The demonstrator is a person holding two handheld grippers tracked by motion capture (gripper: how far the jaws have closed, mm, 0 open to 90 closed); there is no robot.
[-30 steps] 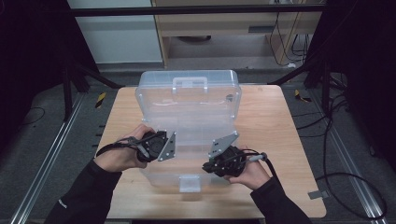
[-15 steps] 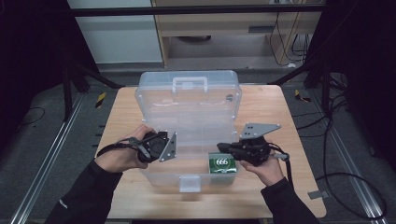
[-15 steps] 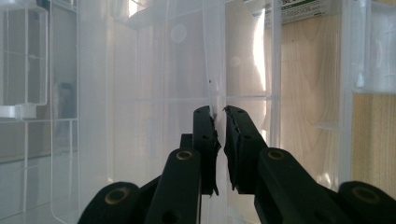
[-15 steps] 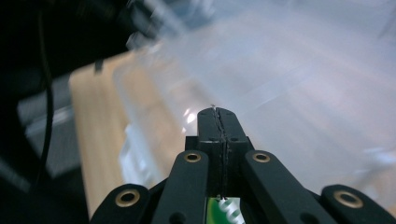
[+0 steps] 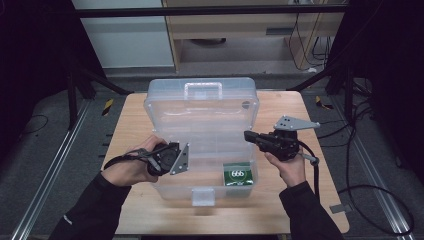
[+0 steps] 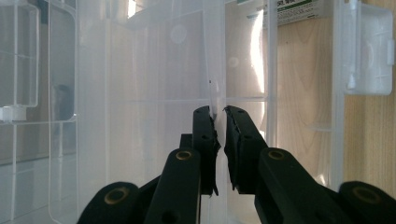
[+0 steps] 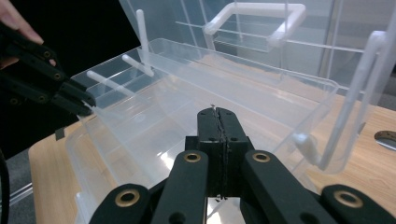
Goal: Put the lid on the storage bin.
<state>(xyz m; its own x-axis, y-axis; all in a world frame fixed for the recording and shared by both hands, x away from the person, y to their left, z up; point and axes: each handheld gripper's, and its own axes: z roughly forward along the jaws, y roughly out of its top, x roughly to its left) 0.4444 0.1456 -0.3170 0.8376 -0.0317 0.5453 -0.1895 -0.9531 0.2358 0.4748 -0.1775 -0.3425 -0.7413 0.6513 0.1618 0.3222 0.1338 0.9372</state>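
A clear plastic box (image 5: pixel 200 112) stands on the wooden table with its lid raised. A green packet (image 5: pixel 237 175) lies in its front right compartment. My left gripper (image 5: pixel 172 152) is at the box's left side, shut on the thin clear wall (image 6: pixel 212 70), which runs up between the jaws of the left gripper (image 6: pixel 219 116). The right gripper view shows that left gripper (image 7: pixel 86 105) pinching the rim. My right gripper (image 5: pixel 247 135) hovers just right of the box, pointing left toward it. The right gripper (image 7: pixel 218 113) is shut with nothing between its jaws, above the box (image 7: pixel 187 93).
The box's white front latch (image 5: pixel 203 196) hangs over the near part of the table (image 5: pixel 310 210). The lid's handle (image 5: pixel 202 90) points away from me. Bare wood lies right of the box. Cables and metal rails run over the dark floor around the table.
My right gripper has drawn up and to the right, out of the box's front right compartment, and the green packet now lies there uncovered. The left gripper has kept its hold.
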